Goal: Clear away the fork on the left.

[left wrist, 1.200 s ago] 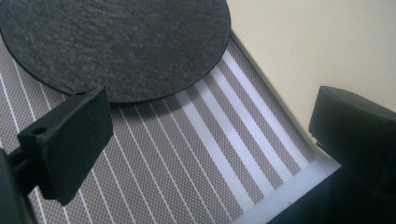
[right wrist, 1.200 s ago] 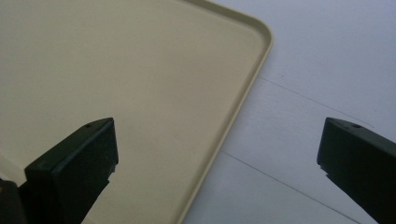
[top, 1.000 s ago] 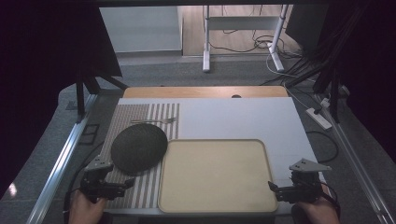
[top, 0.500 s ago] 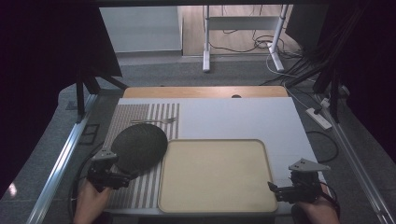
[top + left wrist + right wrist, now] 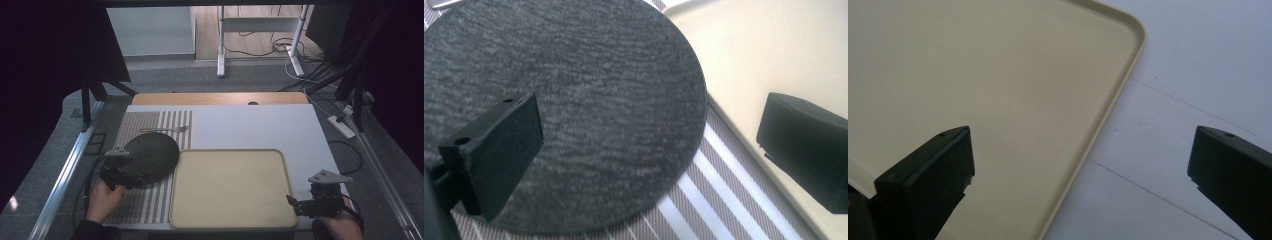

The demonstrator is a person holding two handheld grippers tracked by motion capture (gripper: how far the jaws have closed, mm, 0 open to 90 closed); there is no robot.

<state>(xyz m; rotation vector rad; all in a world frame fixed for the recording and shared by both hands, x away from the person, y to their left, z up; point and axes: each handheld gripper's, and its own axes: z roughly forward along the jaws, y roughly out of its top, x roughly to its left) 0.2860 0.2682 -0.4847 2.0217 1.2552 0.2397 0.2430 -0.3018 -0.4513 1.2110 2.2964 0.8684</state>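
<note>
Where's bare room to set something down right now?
The tray is bare throughout. The white mat is free between the tray's far rim and the wooden edge. It's crowded on the striped mat: dark disc, fork, left hand-held gripper.

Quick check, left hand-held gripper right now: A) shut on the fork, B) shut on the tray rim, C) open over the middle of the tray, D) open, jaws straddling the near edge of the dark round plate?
D: in the left gripper view the left hand-held gripper has its jaws wide apart, one over the dark round plate and the other over the beige tray, with the plate's edge between them and nothing gripped.
</note>
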